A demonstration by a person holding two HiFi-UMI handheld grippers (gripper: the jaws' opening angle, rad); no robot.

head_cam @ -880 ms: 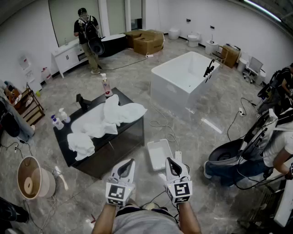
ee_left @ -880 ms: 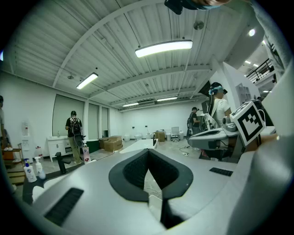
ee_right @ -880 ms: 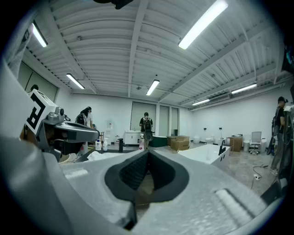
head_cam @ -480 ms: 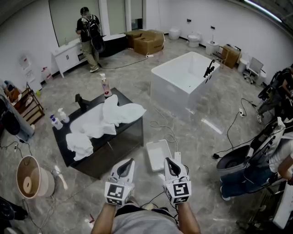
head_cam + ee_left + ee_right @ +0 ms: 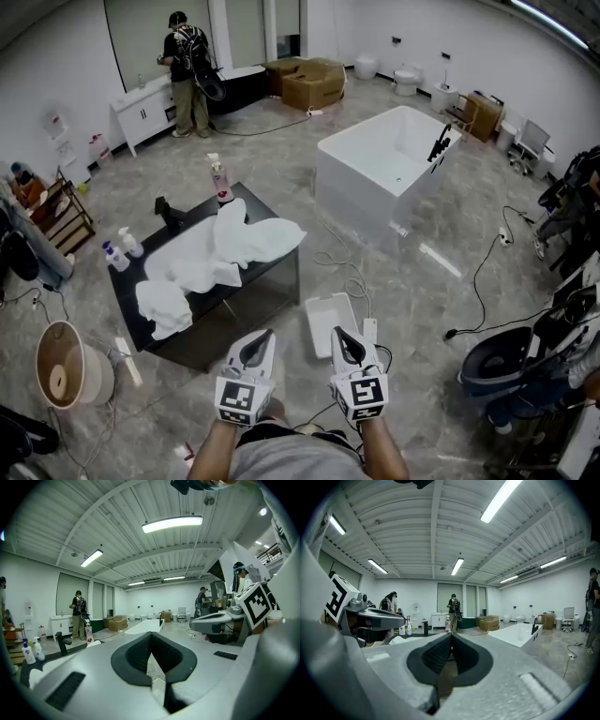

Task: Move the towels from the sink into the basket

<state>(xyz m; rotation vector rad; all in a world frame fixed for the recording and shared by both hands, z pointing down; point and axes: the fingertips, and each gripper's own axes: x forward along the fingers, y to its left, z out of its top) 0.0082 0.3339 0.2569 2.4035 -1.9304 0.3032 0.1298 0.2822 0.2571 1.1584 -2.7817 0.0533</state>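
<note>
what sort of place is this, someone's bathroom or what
Likely a large bathroom-fixture showroom or test hall, not a home: a freestanding white bathtub stands mid-floor, toilets sit along the far wall, and a black sink counter piled with towels stands alone.

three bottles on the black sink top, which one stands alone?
The pinkish bottle at the far end of the sink top, beyond the towels. The pair of spray bottles stands side by side at the left edge.
</note>
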